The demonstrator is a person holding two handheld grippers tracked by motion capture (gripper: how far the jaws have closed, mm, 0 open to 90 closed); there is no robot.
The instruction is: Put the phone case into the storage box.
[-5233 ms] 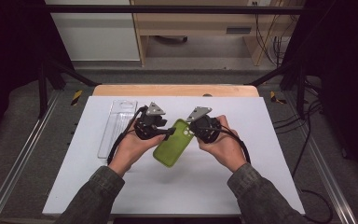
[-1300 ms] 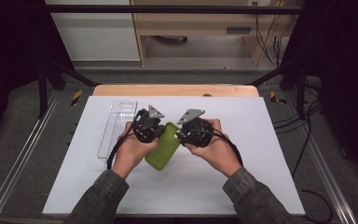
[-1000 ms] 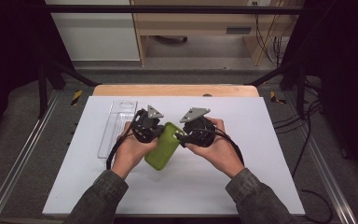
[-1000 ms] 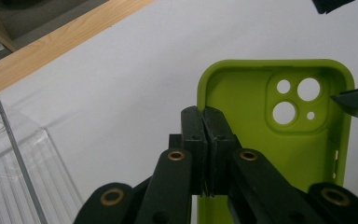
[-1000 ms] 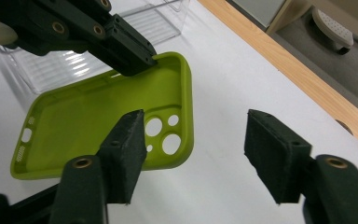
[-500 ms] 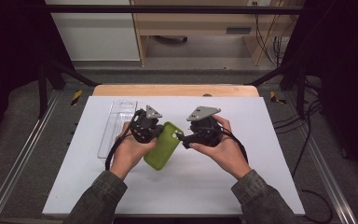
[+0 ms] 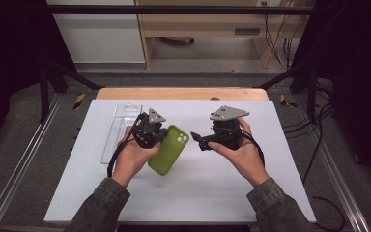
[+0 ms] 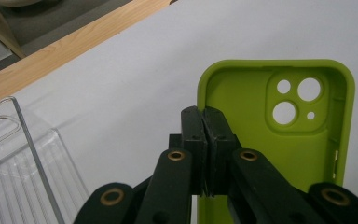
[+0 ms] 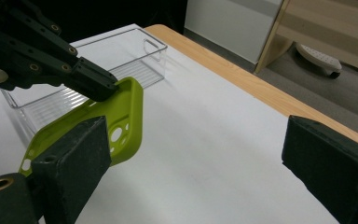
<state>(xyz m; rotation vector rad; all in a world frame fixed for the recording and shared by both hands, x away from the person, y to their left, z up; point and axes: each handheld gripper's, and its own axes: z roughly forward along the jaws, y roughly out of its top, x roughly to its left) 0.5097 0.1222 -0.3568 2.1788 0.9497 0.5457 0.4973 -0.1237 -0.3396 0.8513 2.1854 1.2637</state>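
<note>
So the green phone case [image 7: 168, 151] hangs from the left gripper [image 7: 150, 131] alone, jaws pinched tight on its side rim, held tilted just above the white table [image 7: 280, 193] near the clear bin [image 7: 118, 130]. The right gripper [image 7: 199, 139] has just been spreading its jaws, nothing between them, well apart from the case; the hand-over looks done, placing is likely left. Count: one case, one bin, two grippers.

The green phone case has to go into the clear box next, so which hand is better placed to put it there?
Probably the left. The left hand-held gripper is shut on the green phone case, beside the clear box. The right hand-held gripper is open, apart from the case.
</note>
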